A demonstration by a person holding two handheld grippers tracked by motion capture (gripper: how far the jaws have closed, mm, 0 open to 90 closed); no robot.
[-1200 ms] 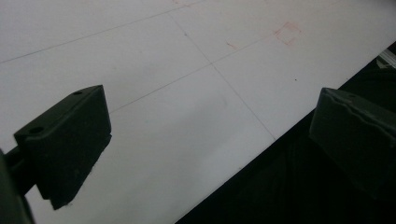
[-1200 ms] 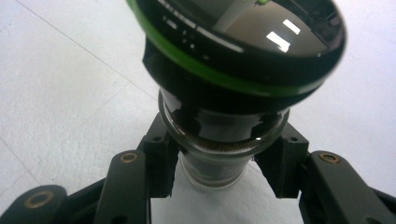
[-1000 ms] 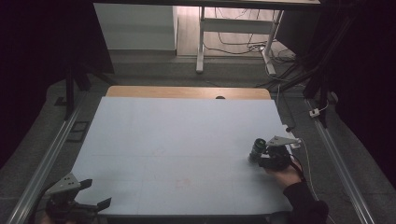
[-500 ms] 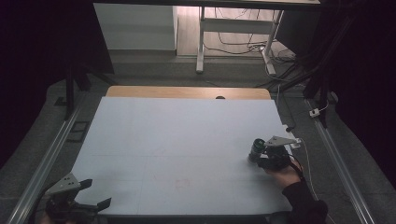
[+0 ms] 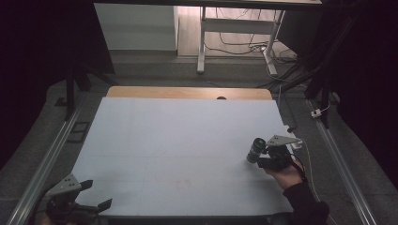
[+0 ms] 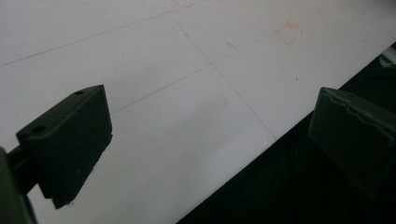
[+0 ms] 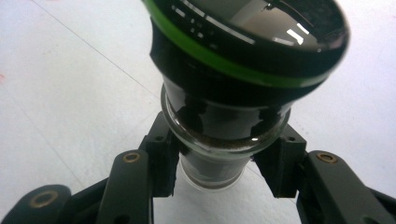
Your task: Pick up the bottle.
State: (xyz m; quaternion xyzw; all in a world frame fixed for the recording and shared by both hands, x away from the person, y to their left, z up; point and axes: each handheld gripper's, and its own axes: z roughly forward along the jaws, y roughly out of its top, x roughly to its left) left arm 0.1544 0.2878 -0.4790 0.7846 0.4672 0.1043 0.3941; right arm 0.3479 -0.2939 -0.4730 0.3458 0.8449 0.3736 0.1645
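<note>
A small glass jar (image 7: 219,140) with dark contents and a black cap ringed in green (image 7: 247,42) is clamped between the pads of my right gripper (image 7: 217,163). In the high view the jar (image 5: 256,150) hangs tilted just above the right side of the pale table board (image 5: 178,140), cap pointing left and away, with my right gripper (image 5: 264,157) shut on its glass neck and a hand in a dark sleeve behind it. My left gripper (image 5: 96,194) rests at the board's near left corner, its jaws wide open with nothing between them (image 6: 210,140).
A faint red mark (image 5: 183,184) sits on the board near the front middle, also visible as a red square mark (image 6: 289,32). A wooden strip (image 5: 187,92) runs along the far edge. Metal rails (image 5: 47,159) flank the board; cables and desk legs lie beyond.
</note>
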